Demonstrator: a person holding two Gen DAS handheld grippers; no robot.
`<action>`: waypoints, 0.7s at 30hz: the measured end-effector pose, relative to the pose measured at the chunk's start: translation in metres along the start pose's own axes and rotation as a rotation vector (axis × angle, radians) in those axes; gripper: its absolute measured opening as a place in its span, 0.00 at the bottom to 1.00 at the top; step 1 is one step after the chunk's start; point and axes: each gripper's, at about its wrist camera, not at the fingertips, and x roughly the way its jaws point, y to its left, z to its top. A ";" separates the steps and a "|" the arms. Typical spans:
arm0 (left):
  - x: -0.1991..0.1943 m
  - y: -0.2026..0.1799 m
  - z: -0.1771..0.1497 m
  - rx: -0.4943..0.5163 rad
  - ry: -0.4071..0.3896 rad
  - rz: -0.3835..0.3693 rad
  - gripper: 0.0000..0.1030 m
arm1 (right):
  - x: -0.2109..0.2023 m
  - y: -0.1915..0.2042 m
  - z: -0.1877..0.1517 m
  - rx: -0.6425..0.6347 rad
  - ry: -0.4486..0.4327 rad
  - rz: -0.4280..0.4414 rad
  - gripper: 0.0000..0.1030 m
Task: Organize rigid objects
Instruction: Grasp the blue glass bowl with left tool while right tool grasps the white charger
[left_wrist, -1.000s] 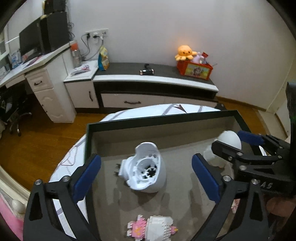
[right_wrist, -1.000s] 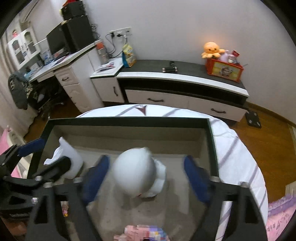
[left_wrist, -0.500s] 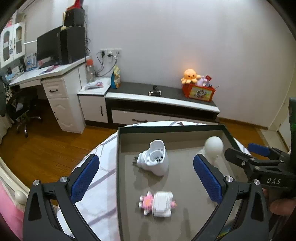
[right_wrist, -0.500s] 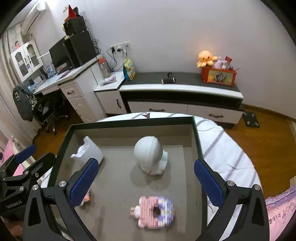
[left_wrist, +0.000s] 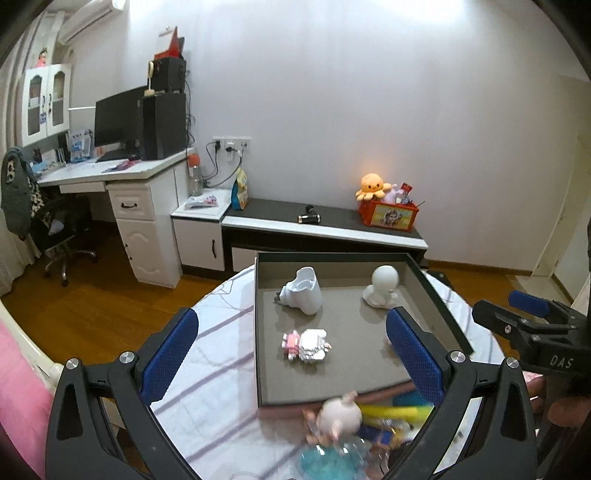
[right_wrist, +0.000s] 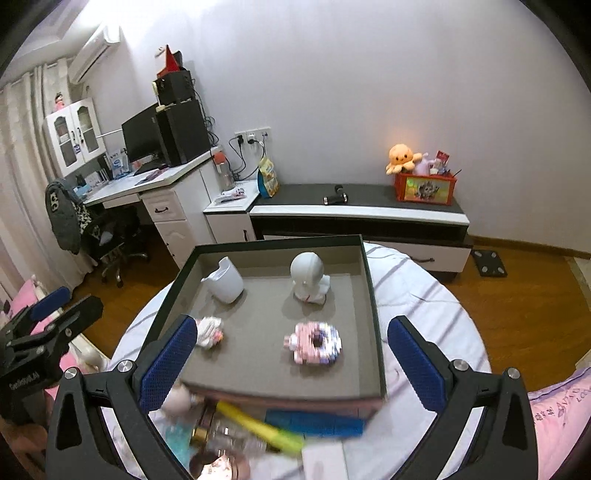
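Note:
A dark-rimmed tray (left_wrist: 439, 306) (right_wrist: 375, 314) sits on the round table. Inside it lie a white adapter-like shell (left_wrist: 302, 289) (right_wrist: 225, 283), a white round-headed figure (left_wrist: 383, 286) (right_wrist: 308, 277), a pink-and-white block figure (left_wrist: 306, 345) (right_wrist: 208, 331) and a pink block donut (right_wrist: 314, 343). In front of the tray lies a blurred pile: a pink pig figure (left_wrist: 338, 415), a yellow stick (right_wrist: 258, 428) and a blue block (right_wrist: 314, 422). My left gripper (left_wrist: 291, 354) is open and empty, above the tray's near left. My right gripper (right_wrist: 291, 358) is open and empty above the tray's near edge.
A striped white cloth (left_wrist: 218, 387) covers the table. Behind it stand a low black-and-white cabinet (left_wrist: 325, 229), a red toy box with an orange octopus (left_wrist: 388, 210), and a white desk (left_wrist: 122, 192) with a monitor. Wooden floor lies all around. Pink bedding (right_wrist: 561, 417) is at the right.
Both grippers have pulled back and up from the tray, empty and wide open. The tray's objects look smaller, and the pile in front of the tray has come into view.

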 end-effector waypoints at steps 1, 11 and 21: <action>-0.009 -0.001 -0.004 -0.002 -0.008 -0.001 1.00 | -0.008 0.002 -0.004 -0.007 -0.012 -0.001 1.00; -0.064 -0.009 -0.043 -0.012 -0.057 -0.011 1.00 | -0.053 0.001 -0.048 -0.013 -0.036 -0.001 1.00; -0.083 -0.013 -0.086 -0.023 -0.056 -0.030 1.00 | -0.066 -0.005 -0.086 -0.018 -0.001 -0.015 1.00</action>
